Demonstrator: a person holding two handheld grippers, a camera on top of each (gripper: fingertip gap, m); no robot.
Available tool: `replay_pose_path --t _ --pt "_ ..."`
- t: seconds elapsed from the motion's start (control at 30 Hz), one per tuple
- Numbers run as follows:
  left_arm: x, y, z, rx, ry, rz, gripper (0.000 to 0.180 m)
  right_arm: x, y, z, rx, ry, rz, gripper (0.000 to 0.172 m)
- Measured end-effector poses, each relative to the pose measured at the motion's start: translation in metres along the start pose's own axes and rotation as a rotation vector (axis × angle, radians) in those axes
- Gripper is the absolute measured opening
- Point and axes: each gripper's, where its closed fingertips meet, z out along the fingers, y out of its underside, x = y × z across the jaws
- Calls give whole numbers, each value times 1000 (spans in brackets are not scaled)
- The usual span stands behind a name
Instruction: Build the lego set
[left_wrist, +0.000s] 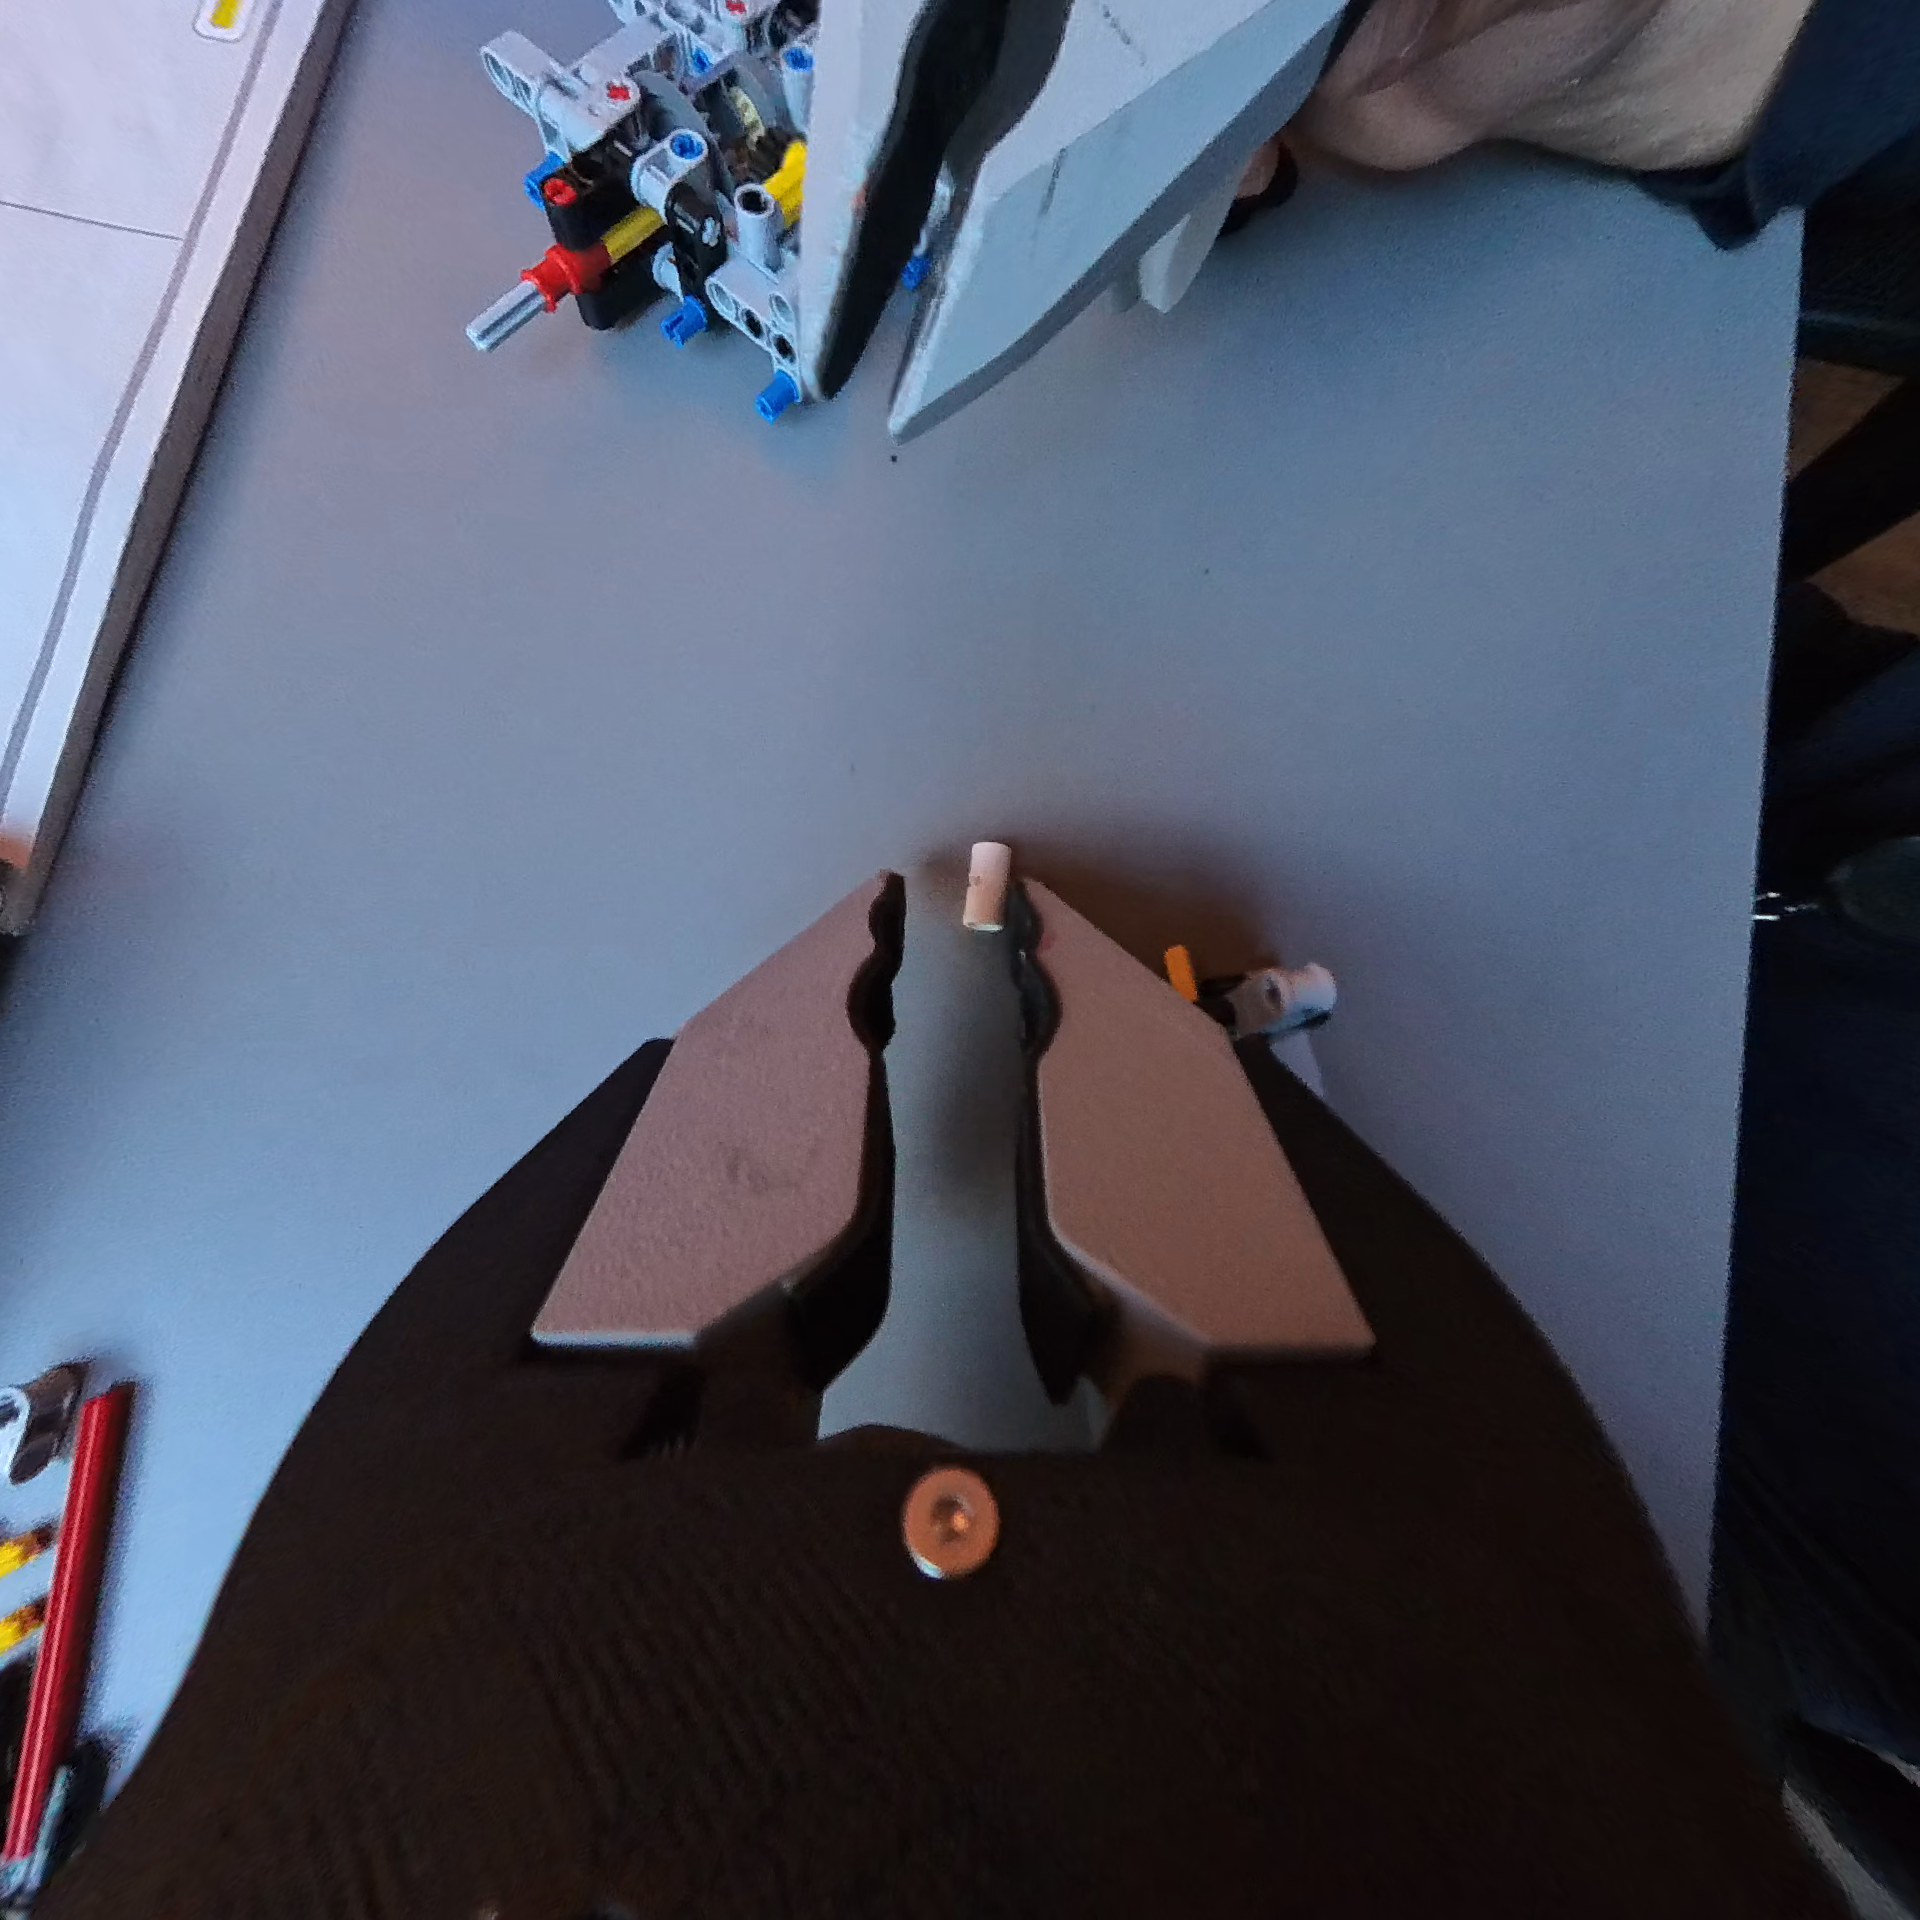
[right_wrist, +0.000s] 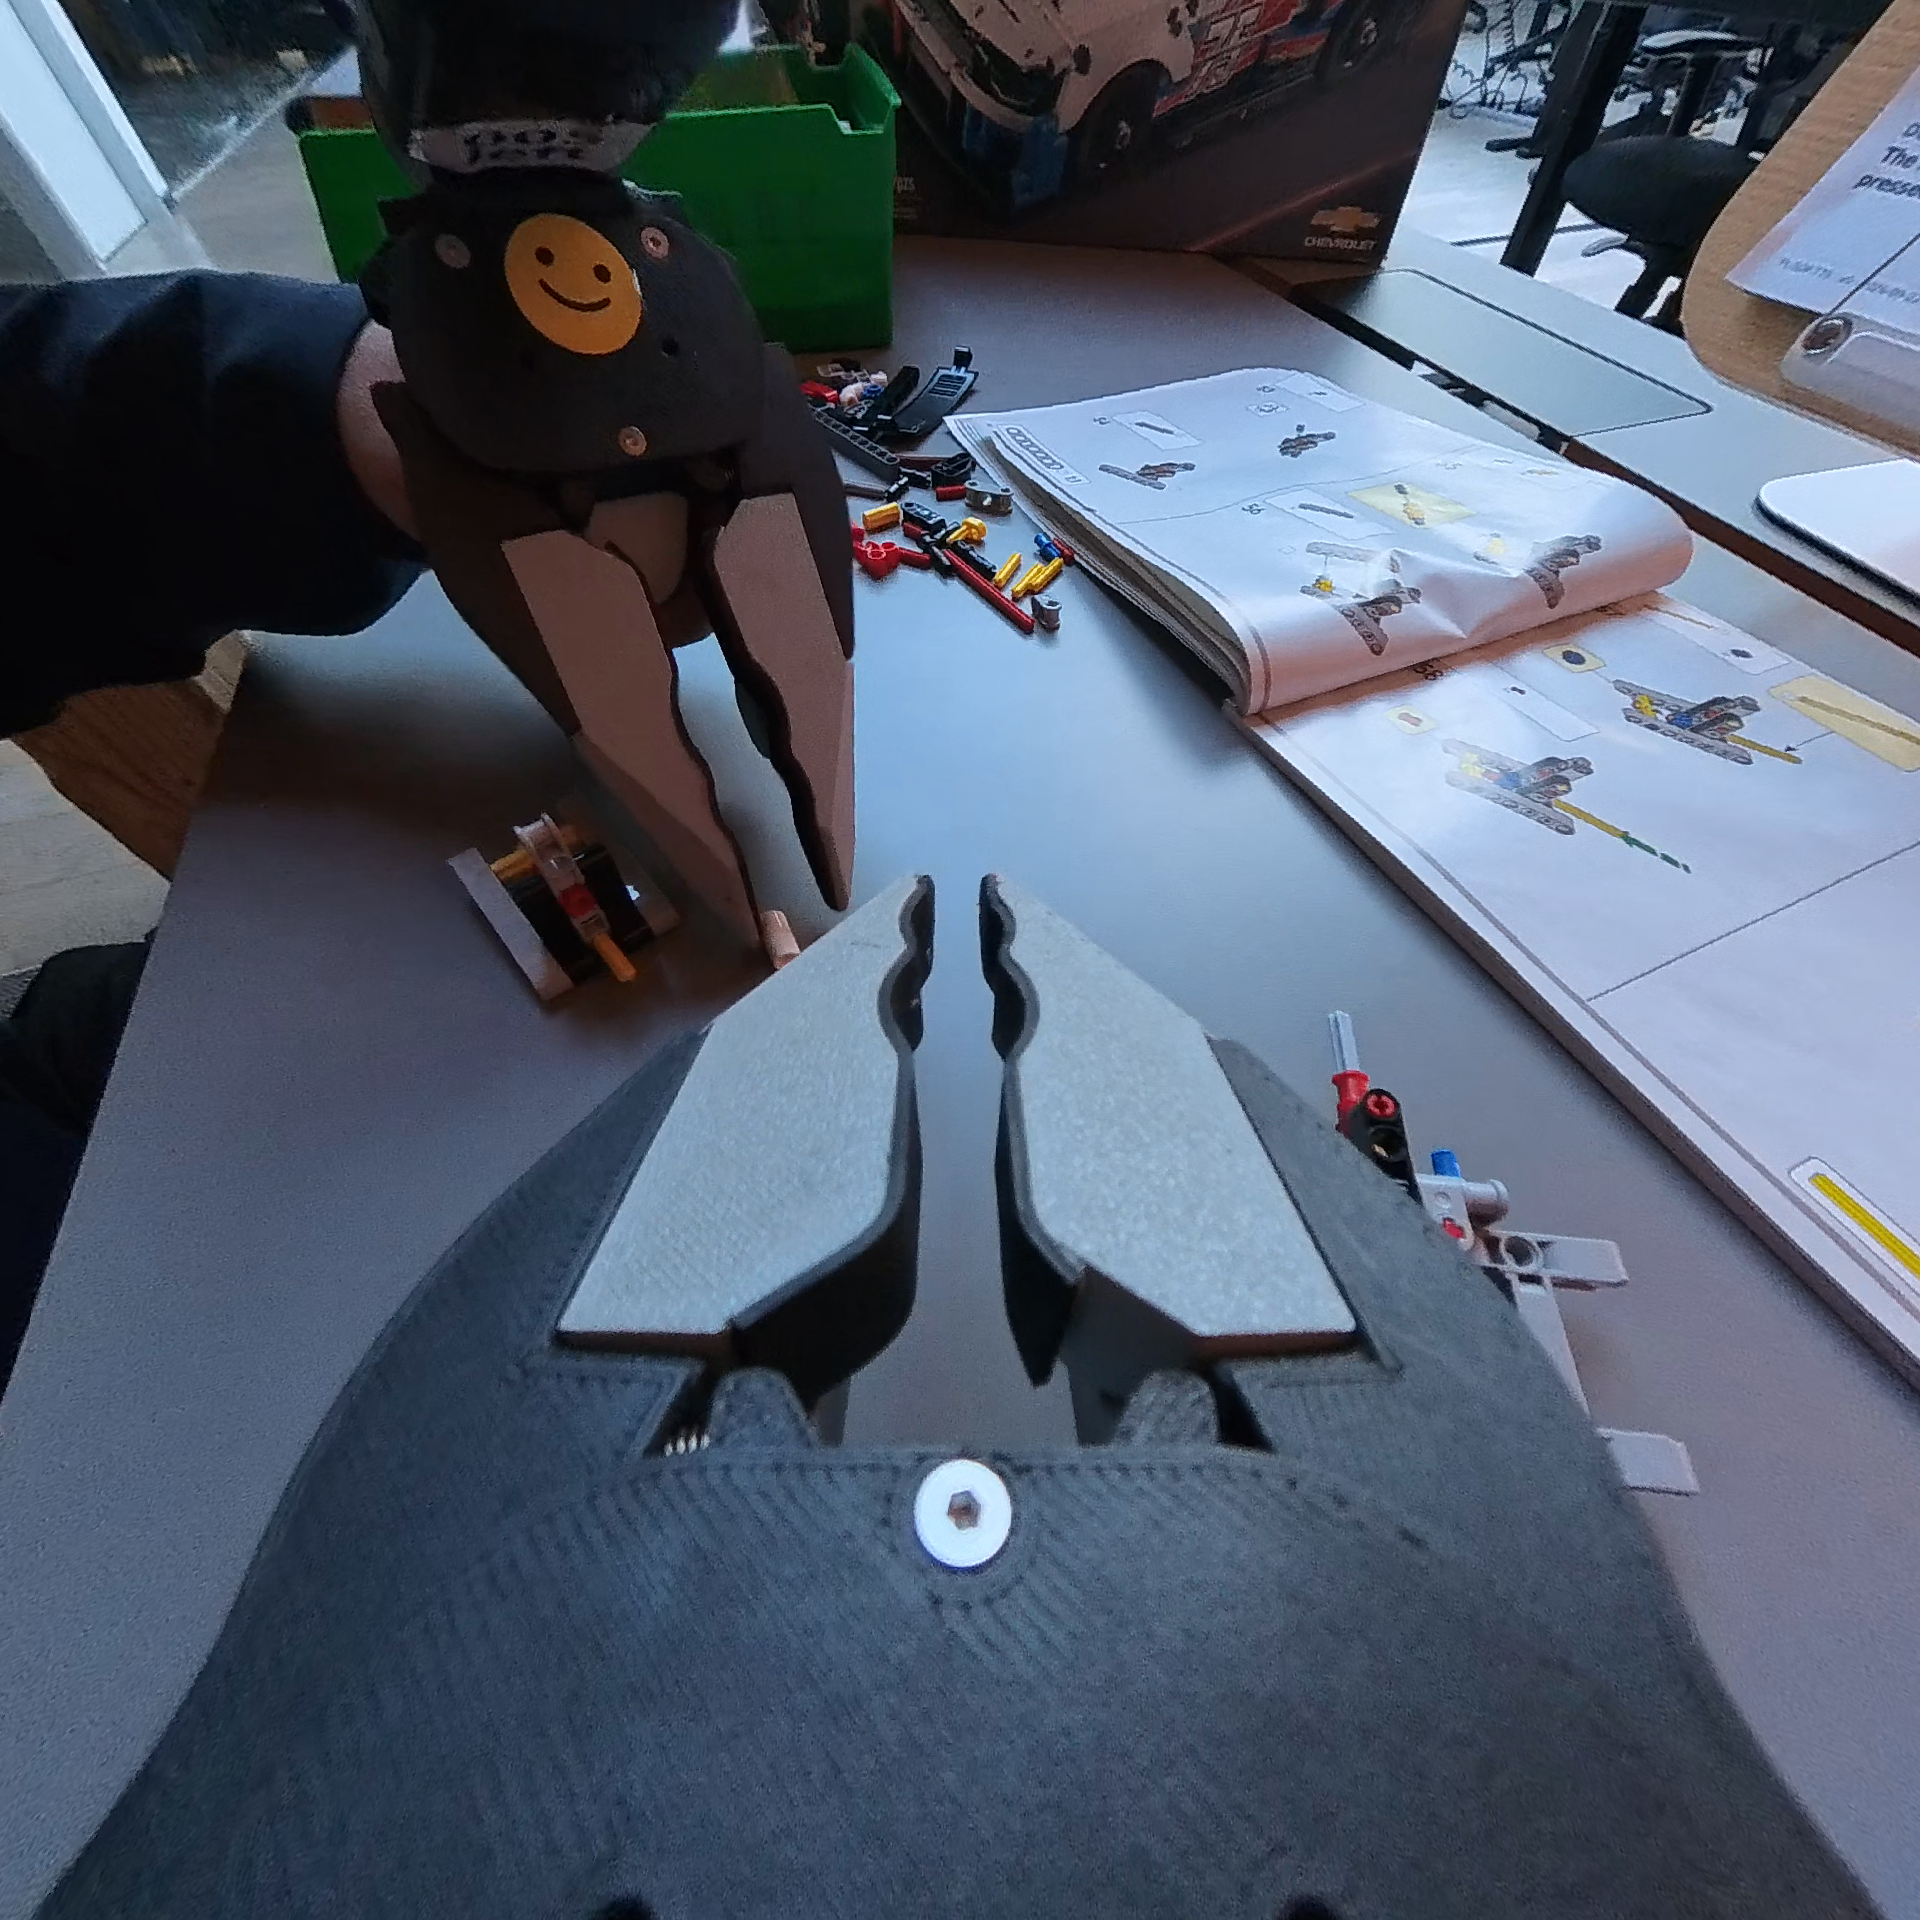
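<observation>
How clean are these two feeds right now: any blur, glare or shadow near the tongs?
Left wrist view: edges bend from the wide lens; the other tongs and brick model up top look smeared; a warm shadow surrounds the small beige tube, itself fairly sharp. Right wrist view: sharper overall; window light glares on the dark table; the booklet is bright; the left edge is dim.

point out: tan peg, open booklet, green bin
tan peg (left_wrist: 987, 886): left wrist view, middle of its side.
open booklet (right_wrist: 1714, 935): right wrist view, near page.
green bin (right_wrist: 800, 218): right wrist view, front wall.
</observation>
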Motion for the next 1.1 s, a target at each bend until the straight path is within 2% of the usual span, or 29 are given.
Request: replay_pose_path --t 0.3,0.5,0.7,0.9,1.1 --pt "-11 0 -36 90 -77 -82 19 -15 7 6 -55 -65 -61 5" --pt "3 20 -44 43 -99 -85 19 -44 15 17 -120 -158 -171 8" --pt "14 45 -48 1 -138 -56 20 -52 31 27 -225 -141 -274 13" --pt "7 33 -52 223 -149 -130 24 -50 26 25 -196 -158 -224 12" --pt "-4 20 -72 376 -283 -93 25 -53 16 19 -134 -255 -147 15"
